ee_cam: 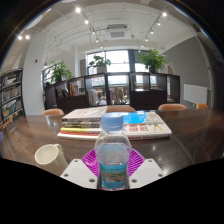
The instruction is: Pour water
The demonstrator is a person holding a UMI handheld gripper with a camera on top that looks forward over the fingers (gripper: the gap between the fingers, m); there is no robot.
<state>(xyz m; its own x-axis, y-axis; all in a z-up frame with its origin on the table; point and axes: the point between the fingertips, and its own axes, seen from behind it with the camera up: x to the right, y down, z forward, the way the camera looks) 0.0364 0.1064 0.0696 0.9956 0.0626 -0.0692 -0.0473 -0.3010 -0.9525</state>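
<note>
A clear plastic water bottle (113, 150) with a blue cap and a blue label stands upright between my fingers. The purple pads (92, 160) press against both of its sides, so my gripper (113, 162) is shut on it. The bottle's base is hidden, and I cannot tell whether it rests on the table. A white cup (50, 156) sits on the wooden table (25, 140) to the left of the bottle, a short way off.
Beyond the bottle lie a stack of books (84, 123) and an open picture book (148, 125). Chairs (172, 106) stand at the table's far side. Further back are bookshelves, potted plants and windows.
</note>
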